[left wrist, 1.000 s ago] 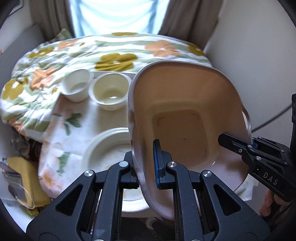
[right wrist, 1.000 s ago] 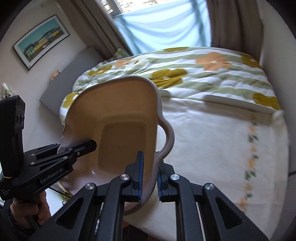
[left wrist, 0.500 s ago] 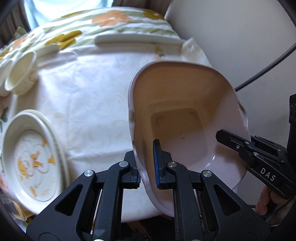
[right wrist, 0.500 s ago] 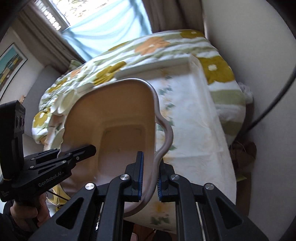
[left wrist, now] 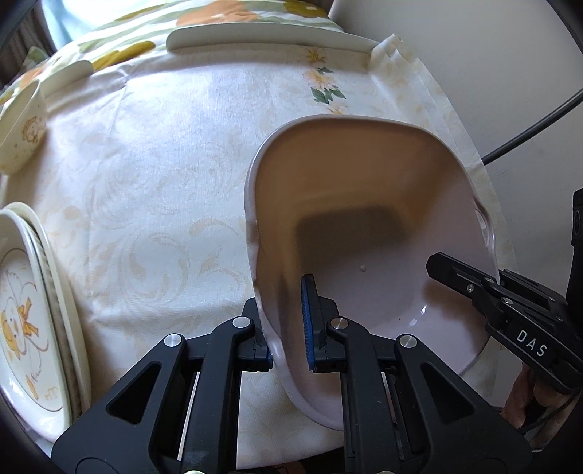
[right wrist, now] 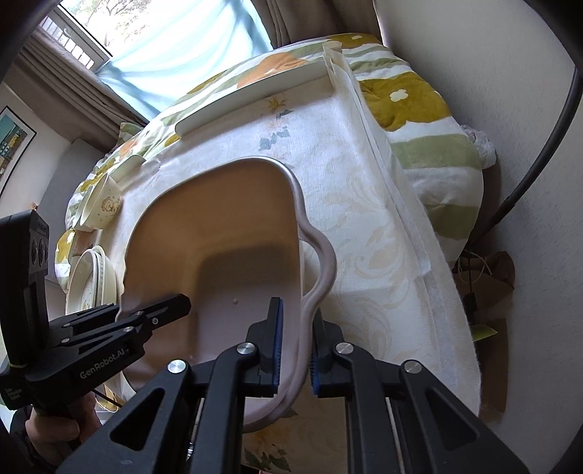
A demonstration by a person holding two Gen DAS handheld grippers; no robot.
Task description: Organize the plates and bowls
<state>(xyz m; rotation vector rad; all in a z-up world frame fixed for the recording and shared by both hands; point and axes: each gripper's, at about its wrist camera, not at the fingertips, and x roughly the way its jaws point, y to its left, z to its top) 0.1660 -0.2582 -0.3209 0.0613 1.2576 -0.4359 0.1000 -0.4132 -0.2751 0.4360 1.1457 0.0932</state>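
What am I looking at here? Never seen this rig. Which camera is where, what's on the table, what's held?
No robot: a person holds a two-finger clamp in each hand, each with a fisheye camera looking along its fingers. The left gripper pinches one side of a pink dish; the right gripper pinches the opposite side, so each camera also sees the other tool. Both are shut on the rim. On the tablecloth lie a stack of plates with a duck picture, a small bowl, and a long platter at the far edge.
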